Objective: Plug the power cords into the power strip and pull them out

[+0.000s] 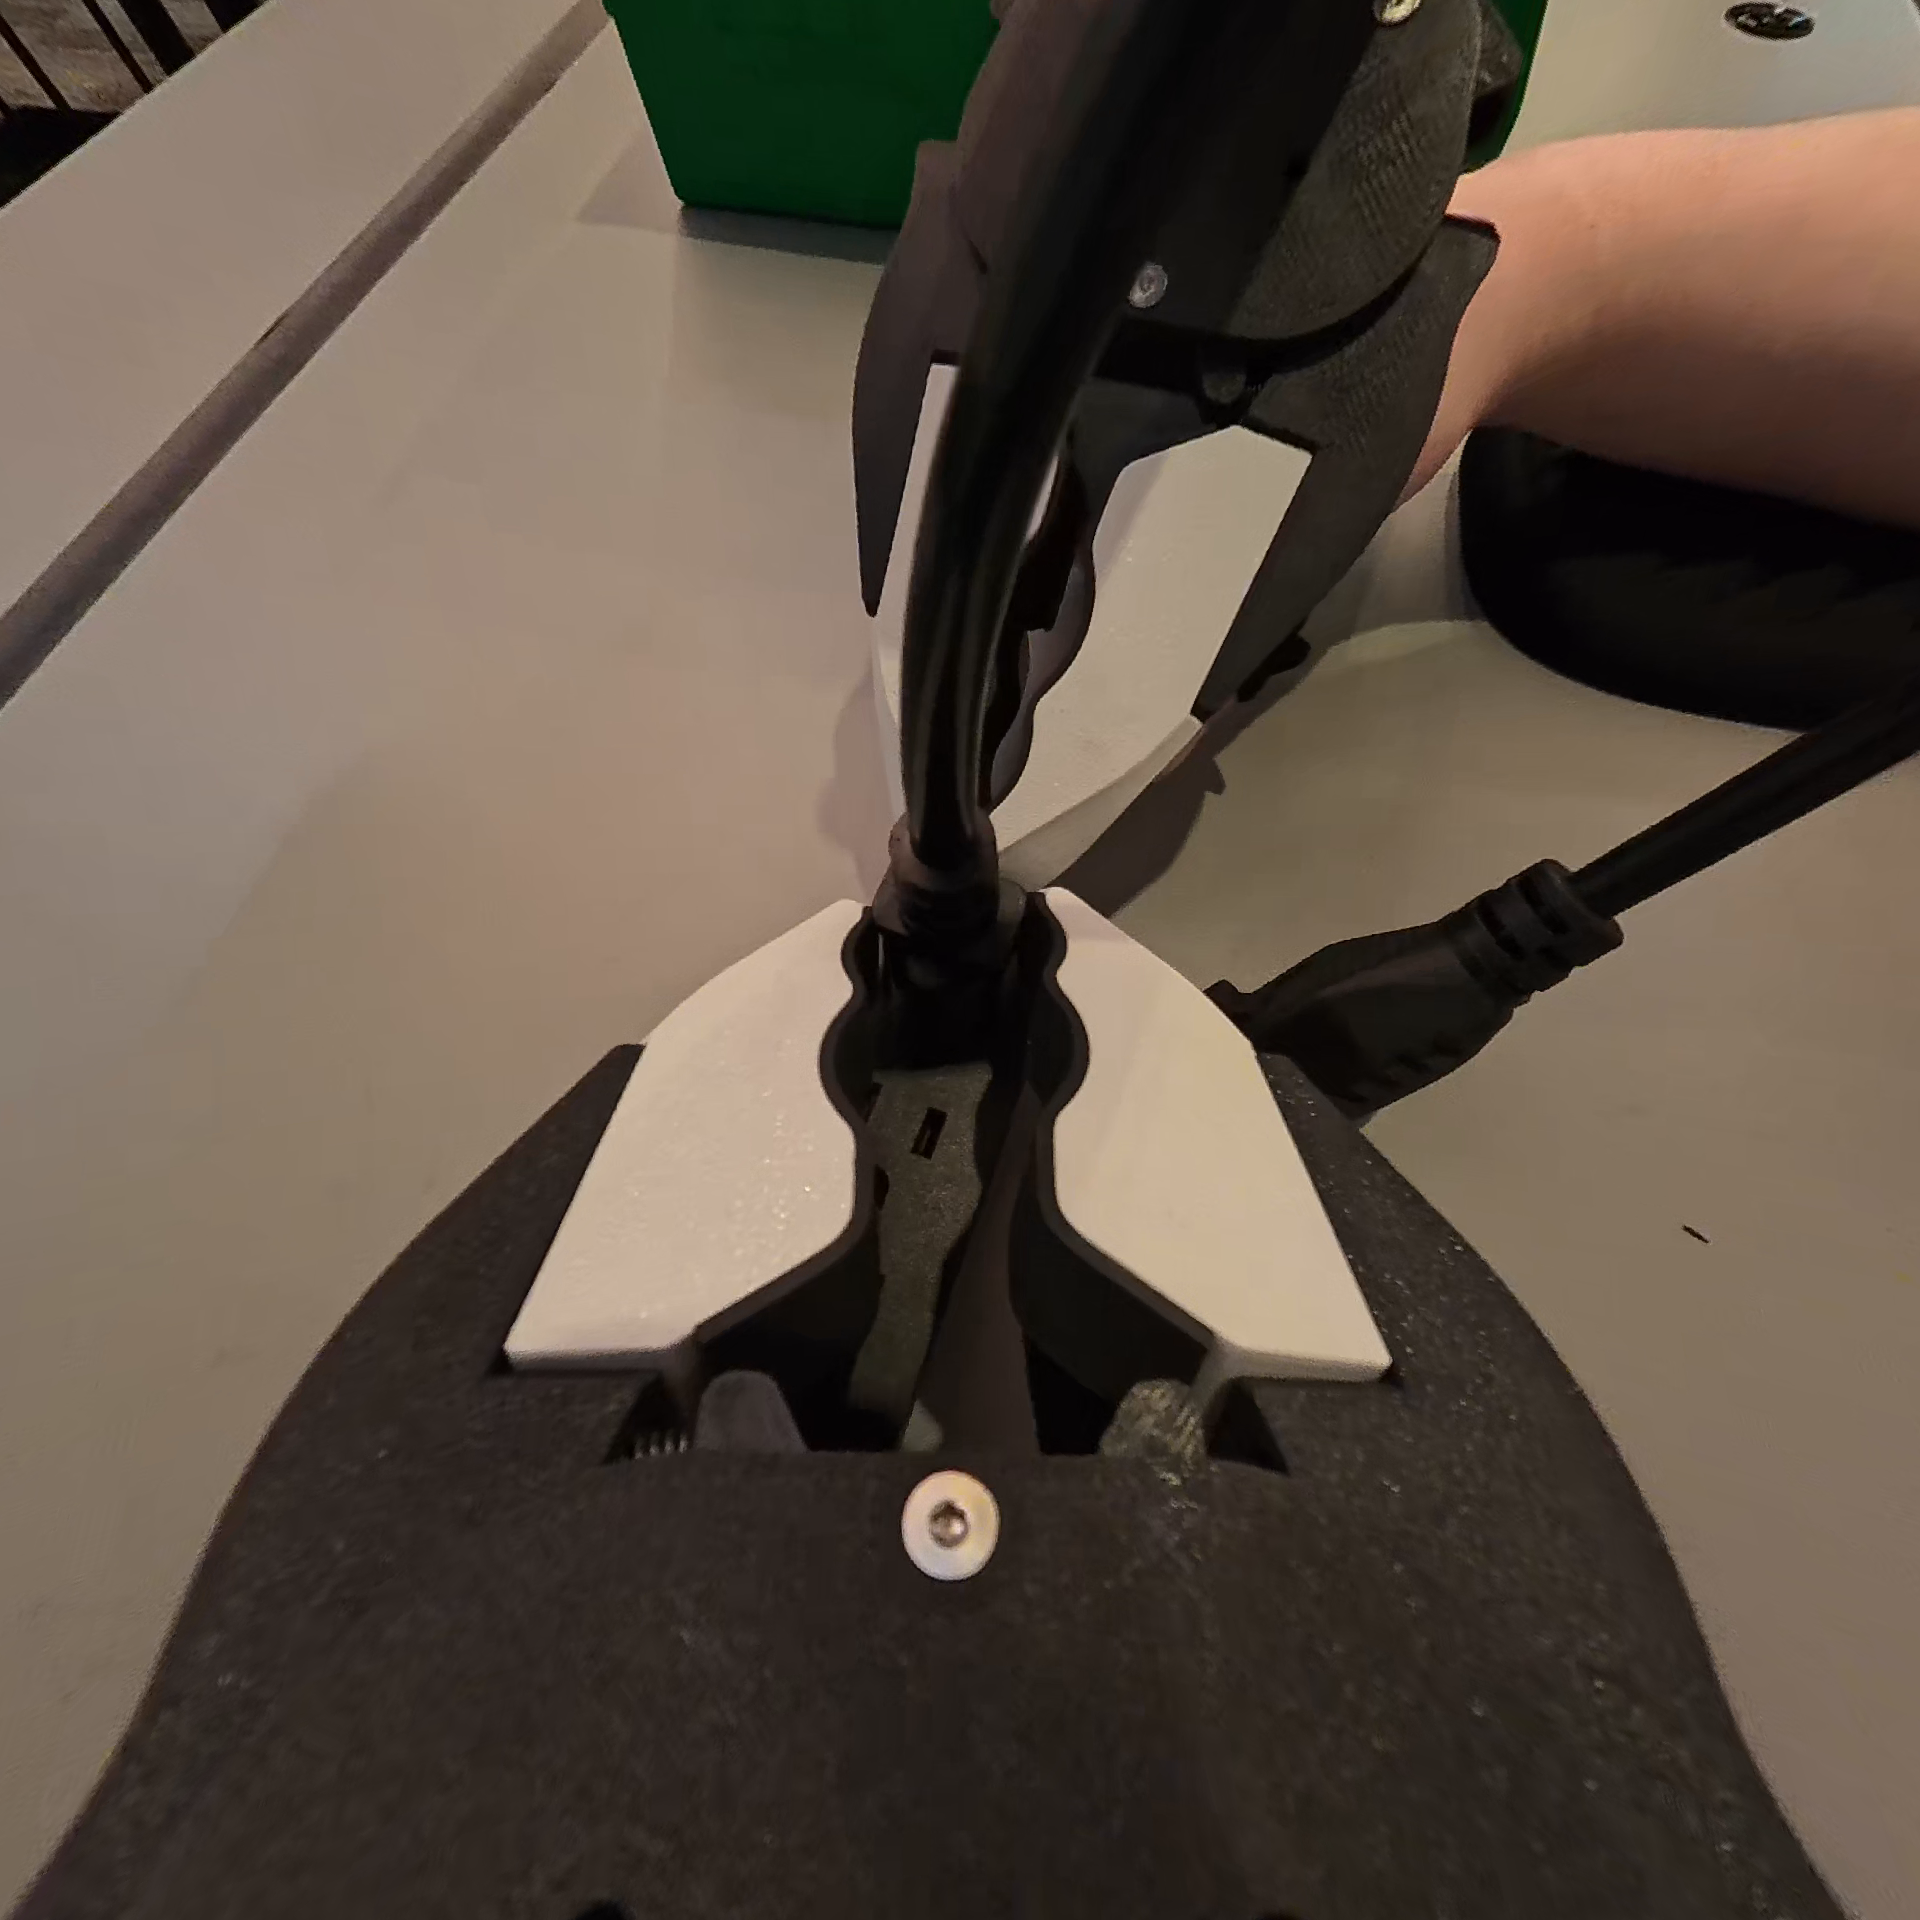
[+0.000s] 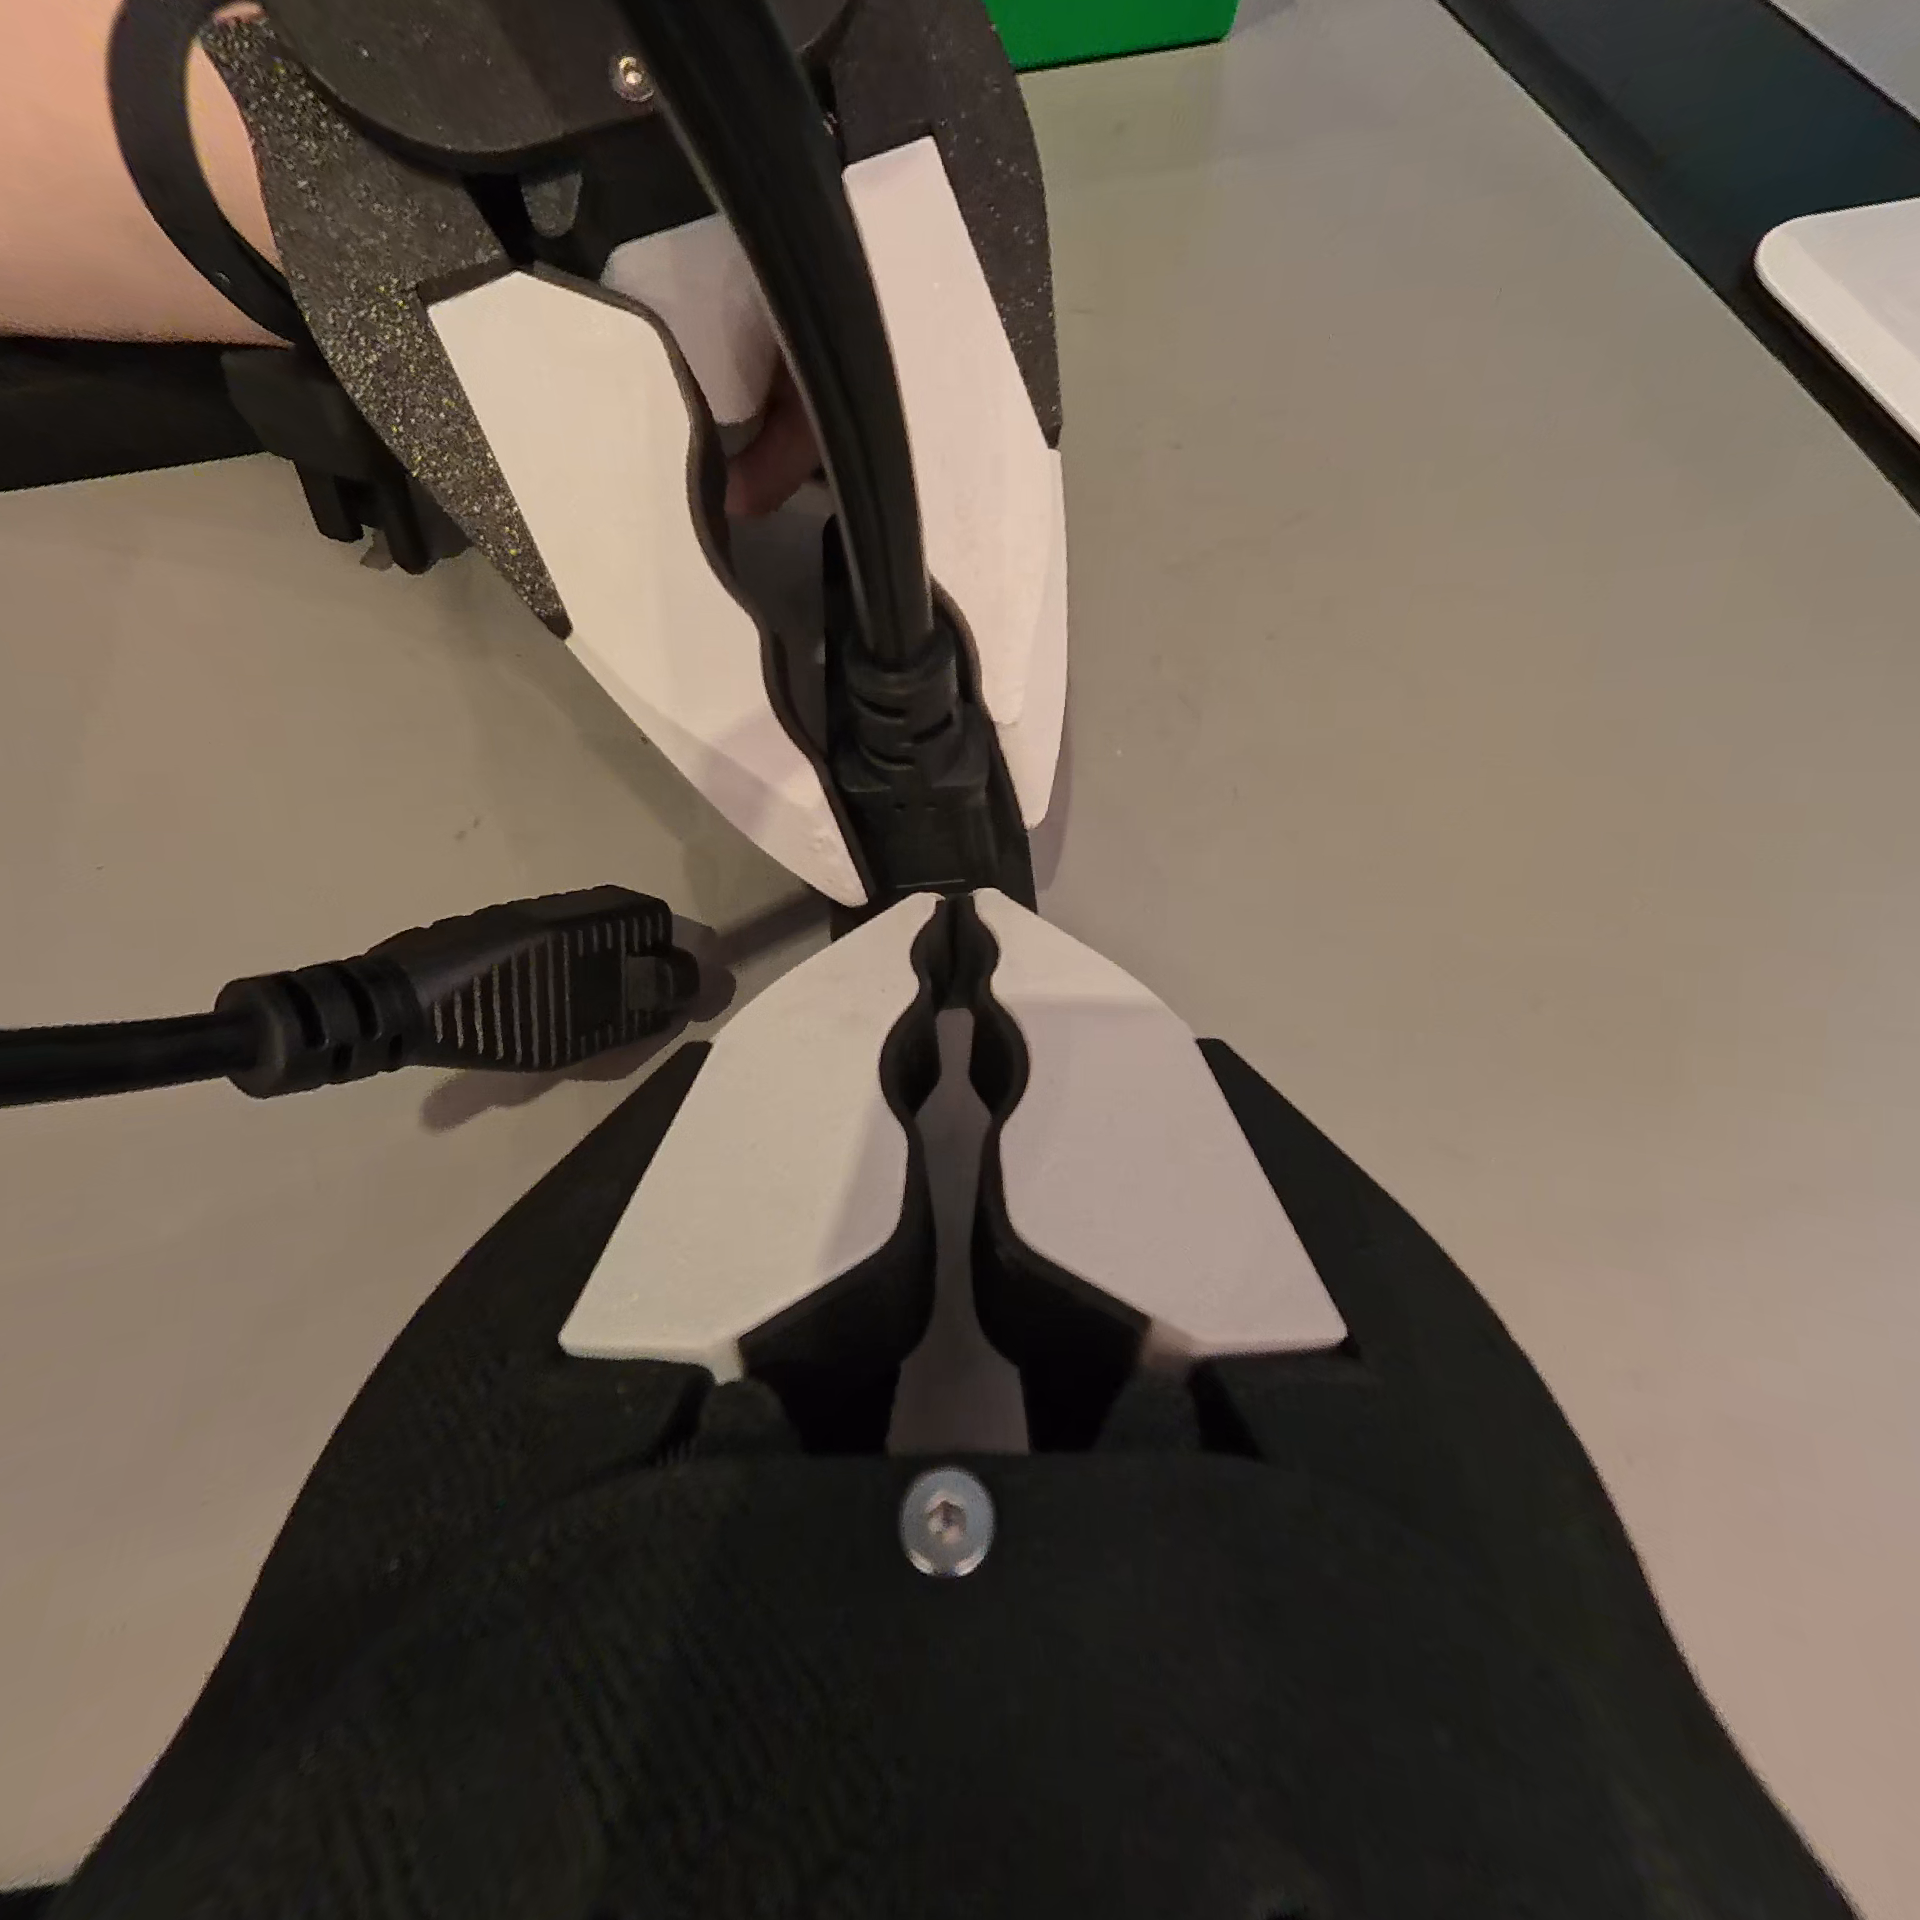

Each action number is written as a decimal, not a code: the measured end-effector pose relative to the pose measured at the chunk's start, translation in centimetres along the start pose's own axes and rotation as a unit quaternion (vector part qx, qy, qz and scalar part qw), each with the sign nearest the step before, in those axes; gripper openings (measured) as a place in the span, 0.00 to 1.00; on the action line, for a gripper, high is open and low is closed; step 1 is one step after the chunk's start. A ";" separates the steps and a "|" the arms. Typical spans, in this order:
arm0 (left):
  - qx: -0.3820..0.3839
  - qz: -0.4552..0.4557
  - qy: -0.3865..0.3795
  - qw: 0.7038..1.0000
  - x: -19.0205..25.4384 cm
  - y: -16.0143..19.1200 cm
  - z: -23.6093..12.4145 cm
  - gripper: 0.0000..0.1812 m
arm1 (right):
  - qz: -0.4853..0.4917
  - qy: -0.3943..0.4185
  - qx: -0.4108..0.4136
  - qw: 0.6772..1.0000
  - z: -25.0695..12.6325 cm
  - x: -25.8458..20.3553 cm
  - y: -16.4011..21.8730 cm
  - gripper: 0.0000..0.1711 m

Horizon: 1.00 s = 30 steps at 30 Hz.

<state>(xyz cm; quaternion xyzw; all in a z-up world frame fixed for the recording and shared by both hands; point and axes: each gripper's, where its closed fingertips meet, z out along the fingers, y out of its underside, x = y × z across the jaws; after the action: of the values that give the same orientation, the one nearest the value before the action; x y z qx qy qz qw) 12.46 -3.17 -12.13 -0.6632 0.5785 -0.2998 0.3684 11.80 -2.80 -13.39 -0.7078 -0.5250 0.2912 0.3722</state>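
Note:
My left gripper (image 1: 951, 914) is shut on a black plug (image 1: 935, 966) whose cord (image 1: 966, 520) rises straight up. Under it, through the gap between the fingers, a dark power strip (image 1: 920, 1174) with slots shows. The right wrist view shows the same left gripper (image 2: 935, 852) around that plug (image 2: 914, 769). My right gripper (image 2: 951, 914) is shut, with its tips at the base of the plug. Whether it pinches anything is hidden. One of its white fingers (image 1: 1184, 540) shows behind the cord. A second black plug (image 2: 540, 1003) lies loose on the grey table; it also shows in the left wrist view (image 1: 1392, 1008).
A green box (image 1: 790, 104) stands at the back of the table (image 1: 416, 623). A person's forearm (image 1: 1662, 312) reaches in from the right. A white flat object (image 2: 1860, 291) lies at the right table edge. The loose plug's cord (image 2: 104, 1049) runs off to the left.

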 end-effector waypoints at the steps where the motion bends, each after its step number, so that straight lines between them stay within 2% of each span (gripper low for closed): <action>1: 0.002 -0.005 0.000 1.000 -0.1 -0.1 0.0 0.14 | 0.004 0.000 -0.001 1.000 0.0 0.1 0.0 0.02; 12: 0.045 -0.035 -0.029 0.998 -0.5 -1.0 0.2 0.12 | 0.017 0.025 0.003 1.000 0.0 0.4 0.1 0.02; 30: 0.057 -0.057 -0.023 0.996 -0.7 -1.3 0.1 0.12 | 0.016 0.033 0.012 0.999 0.0 0.5 0.0 0.02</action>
<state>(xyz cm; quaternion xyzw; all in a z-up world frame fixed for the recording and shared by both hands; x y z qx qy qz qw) 13.08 -2.39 -11.09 -0.6798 0.5130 -0.3377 0.4008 11.88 -2.31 -13.38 -0.7205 -0.4975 0.2799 0.3936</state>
